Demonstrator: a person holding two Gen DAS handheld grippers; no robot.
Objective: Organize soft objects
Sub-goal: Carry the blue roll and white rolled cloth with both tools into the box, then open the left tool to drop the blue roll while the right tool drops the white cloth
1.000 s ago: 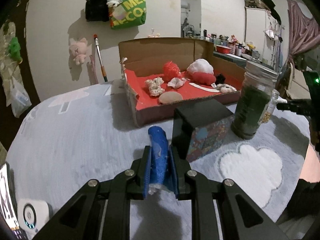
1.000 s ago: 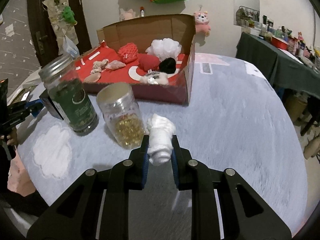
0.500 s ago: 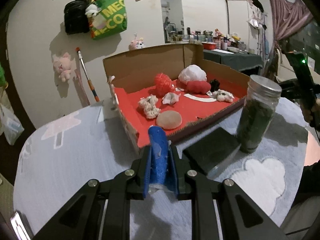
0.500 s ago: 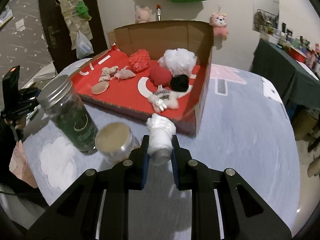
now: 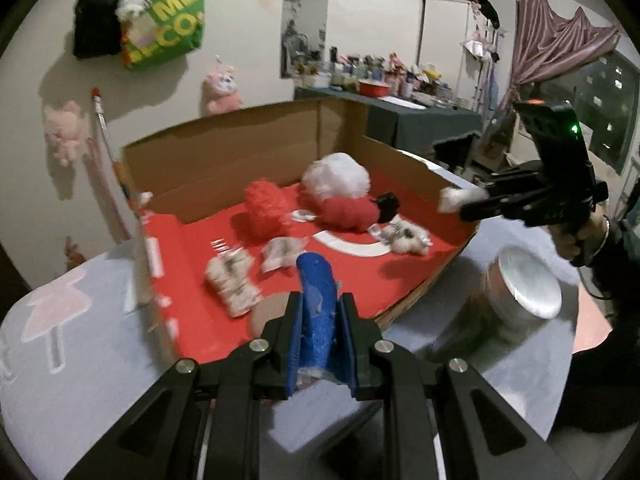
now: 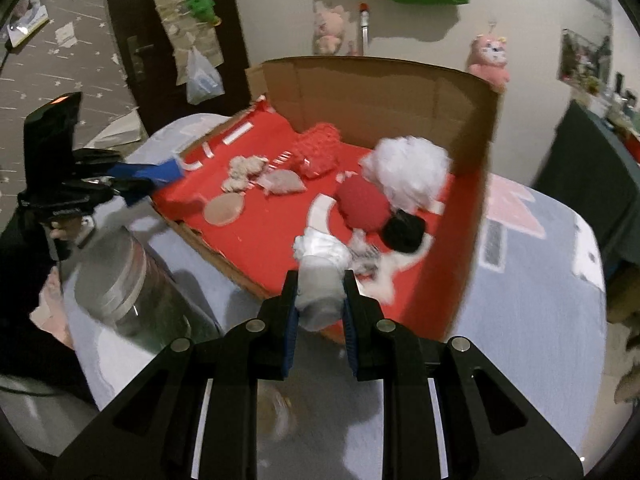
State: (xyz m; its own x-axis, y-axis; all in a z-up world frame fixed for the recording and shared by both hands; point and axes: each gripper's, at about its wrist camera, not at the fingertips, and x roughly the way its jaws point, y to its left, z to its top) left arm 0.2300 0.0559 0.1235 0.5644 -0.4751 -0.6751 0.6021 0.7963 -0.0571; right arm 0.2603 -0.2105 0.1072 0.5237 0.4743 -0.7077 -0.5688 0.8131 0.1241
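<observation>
My left gripper (image 5: 319,308) is shut on a blue soft roll (image 5: 317,304) that hangs over the near edge of the red-lined cardboard box (image 5: 224,168). Seen from the right wrist view, the same gripper (image 6: 160,174) reaches over the box's left corner. A white soft roll (image 6: 322,276) is clamped in my right gripper (image 6: 320,280), above the box's front wall (image 6: 240,276). In the left wrist view that right gripper (image 5: 454,202) hovers at the box's right wall. Inside the box lie a white pouf (image 5: 336,178), red plush pieces (image 5: 348,212), a black ball (image 6: 404,228) and small pale items.
A glass jar with a silver lid (image 5: 524,284) stands on the grey rug-covered table (image 5: 80,360) just right of the box; it also shows at the left as a jar (image 6: 120,276). A green bag (image 5: 164,20) and plush toys hang on the wall behind.
Both grippers have risen and moved forward from over the table to over the box, still holding their rolls. The jars and the small dark box have dropped low or out of view.
</observation>
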